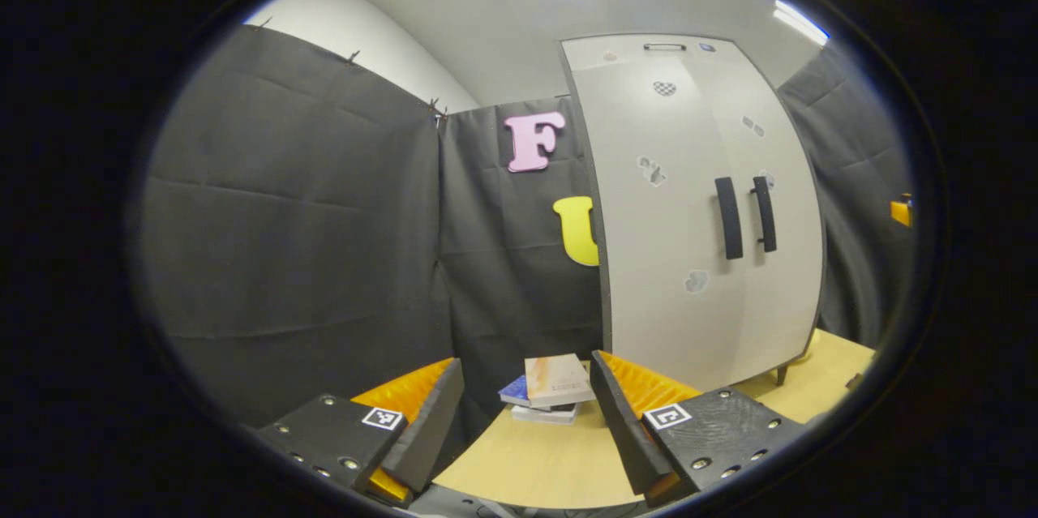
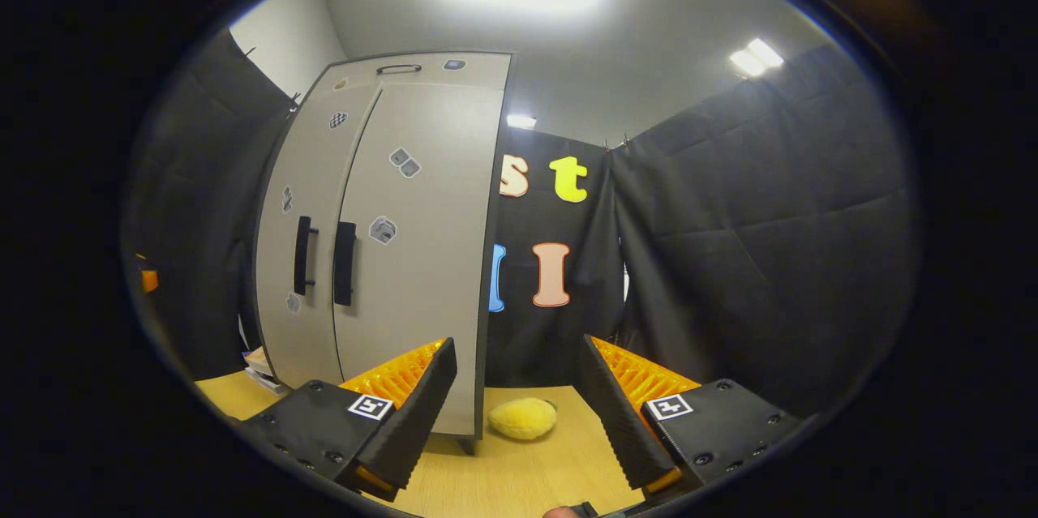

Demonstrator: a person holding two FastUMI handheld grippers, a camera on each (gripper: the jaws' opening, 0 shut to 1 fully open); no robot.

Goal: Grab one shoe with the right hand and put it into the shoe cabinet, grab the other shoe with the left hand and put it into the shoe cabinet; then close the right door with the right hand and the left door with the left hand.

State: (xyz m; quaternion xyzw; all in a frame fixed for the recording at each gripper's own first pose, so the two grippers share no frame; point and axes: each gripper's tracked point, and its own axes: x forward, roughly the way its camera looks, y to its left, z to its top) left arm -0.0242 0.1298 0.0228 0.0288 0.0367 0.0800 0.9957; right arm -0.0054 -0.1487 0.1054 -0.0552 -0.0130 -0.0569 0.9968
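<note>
The tall grey shoe cabinet [image 1: 697, 210] with two black handles stands upright on the wooden tabletop [image 1: 535, 461], both doors closed. It lies ahead-right of the left gripper [image 1: 527, 421] and ahead-left of the right gripper [image 2: 519, 413]; both grippers gape wide, empty.

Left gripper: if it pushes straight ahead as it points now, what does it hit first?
Probably the stack of books on the table, between the open left gripper fingers. The shoe cabinet, doors shut, stands off to the right. Depth is unclear.
</note>
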